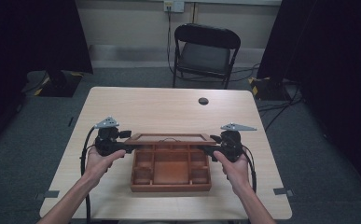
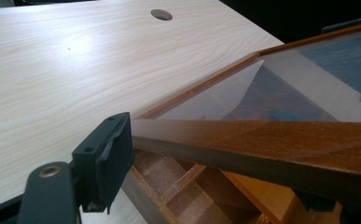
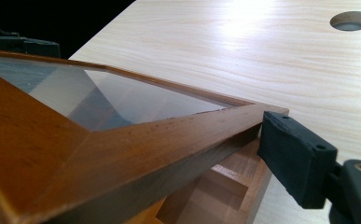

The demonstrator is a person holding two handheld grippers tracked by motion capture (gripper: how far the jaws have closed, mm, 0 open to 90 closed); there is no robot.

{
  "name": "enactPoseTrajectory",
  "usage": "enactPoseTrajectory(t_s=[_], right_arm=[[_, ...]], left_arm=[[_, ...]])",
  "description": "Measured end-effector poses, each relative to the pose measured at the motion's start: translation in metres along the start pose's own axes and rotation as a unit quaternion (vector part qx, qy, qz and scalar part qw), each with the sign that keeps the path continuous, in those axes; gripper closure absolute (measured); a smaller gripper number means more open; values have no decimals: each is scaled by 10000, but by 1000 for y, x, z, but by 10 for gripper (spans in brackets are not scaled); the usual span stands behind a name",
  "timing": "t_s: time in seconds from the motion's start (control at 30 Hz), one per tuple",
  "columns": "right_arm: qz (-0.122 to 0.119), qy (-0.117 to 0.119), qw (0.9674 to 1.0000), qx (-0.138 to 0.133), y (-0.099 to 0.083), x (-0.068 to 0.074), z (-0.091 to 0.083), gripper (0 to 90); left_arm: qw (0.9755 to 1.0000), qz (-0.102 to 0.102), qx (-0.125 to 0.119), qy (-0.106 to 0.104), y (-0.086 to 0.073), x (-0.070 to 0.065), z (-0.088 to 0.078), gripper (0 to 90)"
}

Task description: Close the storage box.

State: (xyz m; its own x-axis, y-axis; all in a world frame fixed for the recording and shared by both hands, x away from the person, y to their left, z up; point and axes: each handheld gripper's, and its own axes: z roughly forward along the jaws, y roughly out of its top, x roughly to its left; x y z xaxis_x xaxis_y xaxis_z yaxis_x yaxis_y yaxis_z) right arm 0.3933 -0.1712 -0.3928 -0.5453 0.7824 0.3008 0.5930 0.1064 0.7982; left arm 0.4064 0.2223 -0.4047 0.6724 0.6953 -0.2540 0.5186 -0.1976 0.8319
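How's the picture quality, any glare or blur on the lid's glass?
High view: dim, soft, dark corners, box readable. Left gripper view: glass lid mirrors the room, claw near-blurred. Right gripper view: bright glare on the table, frame foreground soft.

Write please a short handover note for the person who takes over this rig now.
Left claw: at the left end of the glass lid, around its corner; grip unclear.
Right claw: the same at the lid's right end.
Things: wooden box on the table, near the person; the lid is raised and tilted over the rear compartments.
Done: lid partly up.
Left: probably finish opening or closing it; I cannot tell which.
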Motion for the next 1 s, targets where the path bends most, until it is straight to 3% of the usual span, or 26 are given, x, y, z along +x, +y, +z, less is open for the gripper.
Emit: enactPoseTrajectory(t_s=[0.17, 0.5, 0.63, 0.67, 0.9, 0.93, 1.0], right_arm=[[171, 100, 9998, 57, -2, 3, 0, 212], [137, 270, 9994, 171, -9, -1, 1, 221], [-93, 40, 9993, 365, -12, -6, 2, 233], [17, 44, 9993, 361, -14, -12, 0, 264], [126, -204, 9988, 420, -15, -27, -9, 259], [145, -361, 9985, 397, -15, -32, -14, 259], [200, -391, 9985, 333, -15, -38, -21, 260]], left_arm=[[10000, -75, 25, -51, -2, 3, -2, 237], [10000, -50, -52, -68, -7, 4, -4, 210], [10000, -55, -23, -44, -7, 5, -4, 173], [10000, -61, -26, -54, -8, 4, -4, 173], [10000, -61, 2, -66, -10, 5, -5, 169], [9999, -78, 15, -75, -11, 4, -6, 169], [10000, -25, 56, -44, -12, 3, -8, 172]])
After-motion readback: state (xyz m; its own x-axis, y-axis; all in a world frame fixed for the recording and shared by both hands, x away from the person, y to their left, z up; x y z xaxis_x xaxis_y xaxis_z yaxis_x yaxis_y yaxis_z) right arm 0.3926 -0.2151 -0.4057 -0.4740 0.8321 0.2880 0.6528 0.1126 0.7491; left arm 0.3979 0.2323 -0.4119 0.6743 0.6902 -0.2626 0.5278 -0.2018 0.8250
